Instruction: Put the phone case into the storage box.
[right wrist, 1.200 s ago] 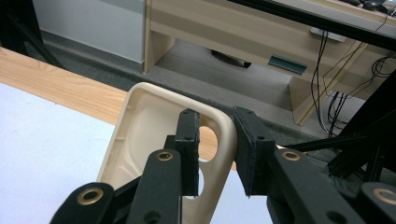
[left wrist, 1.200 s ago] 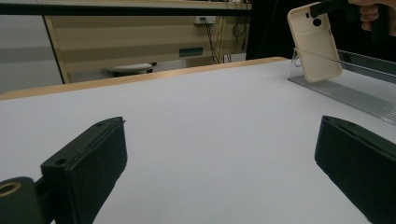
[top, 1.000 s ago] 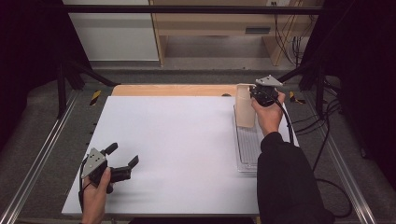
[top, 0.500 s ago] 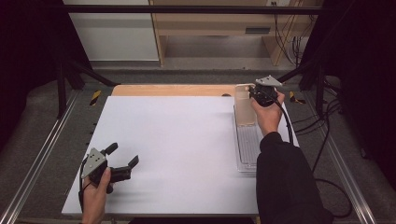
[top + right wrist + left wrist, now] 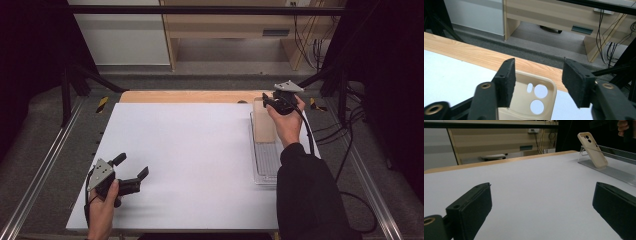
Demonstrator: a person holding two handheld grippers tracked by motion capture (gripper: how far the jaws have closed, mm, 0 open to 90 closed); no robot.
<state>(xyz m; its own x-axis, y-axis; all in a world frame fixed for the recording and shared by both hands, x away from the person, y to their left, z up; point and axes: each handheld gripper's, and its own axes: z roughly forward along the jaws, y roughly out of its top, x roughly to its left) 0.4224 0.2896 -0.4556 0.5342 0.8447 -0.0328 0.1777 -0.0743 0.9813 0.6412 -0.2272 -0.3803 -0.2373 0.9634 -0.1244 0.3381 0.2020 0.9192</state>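
A beige phone case (image 5: 263, 125) leans upright on a clear ribbed rack (image 5: 265, 162) at the table's right side. The case's back and camera holes face my left gripper (image 5: 592, 148). My right gripper (image 5: 266, 101) hovers at the case's top edge. Its jaws have just been opening and now stand apart, with the case's top (image 5: 534, 97) between and below the pads, which do not press on it. My left gripper (image 5: 132, 166) rests near the front left of the white table (image 5: 190, 150), open with nothing between its jaws (image 5: 541, 207).
A wooden strip (image 5: 190, 96) borders the table's far edge, with grey floor and a wooden desk (image 5: 564, 15) beyond it. Metal rails (image 5: 45, 165) run along both sides of the table. Cables (image 5: 325, 135) trail at the right.
Both hands keep their places. The right gripper's jaws look slightly wider apart over the case's top.
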